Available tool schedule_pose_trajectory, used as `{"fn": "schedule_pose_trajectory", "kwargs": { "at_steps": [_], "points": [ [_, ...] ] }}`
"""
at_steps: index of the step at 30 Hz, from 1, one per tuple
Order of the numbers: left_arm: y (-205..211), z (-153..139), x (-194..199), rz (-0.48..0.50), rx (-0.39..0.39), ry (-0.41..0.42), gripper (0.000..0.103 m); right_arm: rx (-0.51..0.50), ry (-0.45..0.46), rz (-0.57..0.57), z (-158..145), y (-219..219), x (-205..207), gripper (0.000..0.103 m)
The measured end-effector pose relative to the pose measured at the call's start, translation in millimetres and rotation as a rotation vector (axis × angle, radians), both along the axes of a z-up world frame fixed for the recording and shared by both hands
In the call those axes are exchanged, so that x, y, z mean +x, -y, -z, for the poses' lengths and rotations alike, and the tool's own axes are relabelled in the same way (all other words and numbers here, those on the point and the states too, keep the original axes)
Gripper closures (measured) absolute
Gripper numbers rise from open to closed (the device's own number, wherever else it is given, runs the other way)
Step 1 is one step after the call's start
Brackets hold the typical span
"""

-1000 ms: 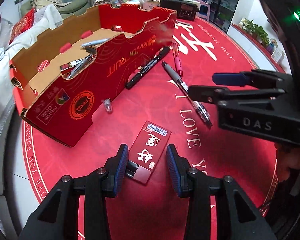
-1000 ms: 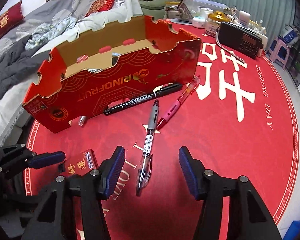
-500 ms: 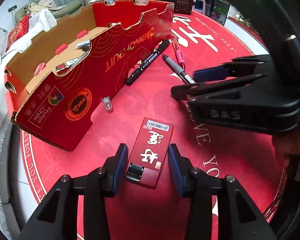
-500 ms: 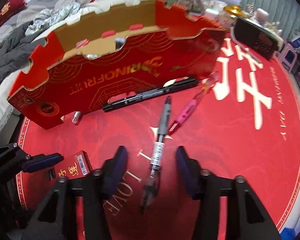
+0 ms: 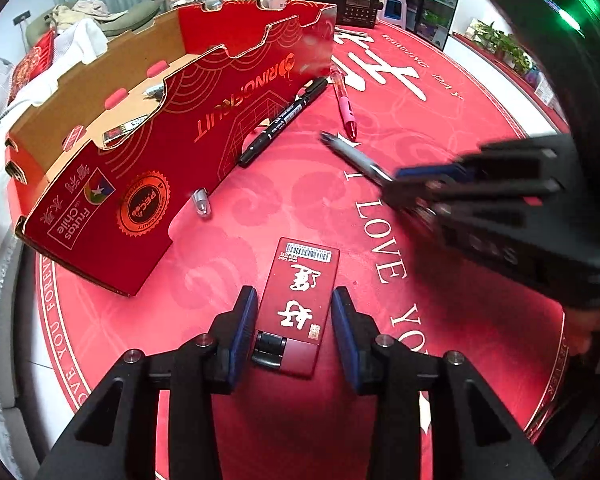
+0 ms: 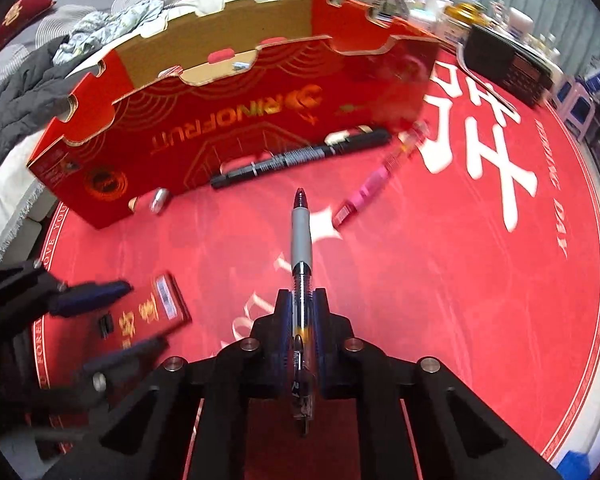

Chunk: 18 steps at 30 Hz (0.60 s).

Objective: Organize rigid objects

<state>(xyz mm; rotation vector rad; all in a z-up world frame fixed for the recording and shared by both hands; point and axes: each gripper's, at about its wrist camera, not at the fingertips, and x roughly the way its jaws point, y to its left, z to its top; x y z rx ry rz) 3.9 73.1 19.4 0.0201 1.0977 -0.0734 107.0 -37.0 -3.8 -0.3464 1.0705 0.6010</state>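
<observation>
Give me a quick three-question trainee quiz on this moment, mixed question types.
1. True or false: the right gripper is shut on the grey pen.
2. What lies between the left gripper's fingers?
3. Nearest the box: A pink pen, B black marker, C grey pen?

Key: 1 true. 2 the red card, jaws closing, pads not yet pressing. 3 B.

grey pen point(image 6: 301, 240) | clamped in jaws | red card point(image 5: 300, 300) | flat on cloth

Pink pen point(image 6: 374, 184) smeared by motion blur — right gripper point(image 5: 412, 196) likewise, its lettering unreadable.
</observation>
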Motion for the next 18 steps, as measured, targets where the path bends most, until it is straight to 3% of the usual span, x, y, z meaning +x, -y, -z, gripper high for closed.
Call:
{"fn": "schedule_pose_trajectory", "kwargs": {
  "at_steps": [10,15,18],
  "points": [
    [12.6,-0.1,-9.1,-0.023,0.001,-0.004,0.063,0.108,-0.073,0.083,-1.7,31.6,-14.1,0.092],
    [8.1,-1.7,-11.8,-0.058,-0.048,-0.006,0.064,0.121,-0.087,0.098,-2.0,38.7,-20.8,0.091],
    [9.2,-1.6,-13.0,-0.062,-0.035,-0.011,0.064,0.103,-0.071,0.090,-2.0,38.3,-26.9,0.091]
  ]
}}
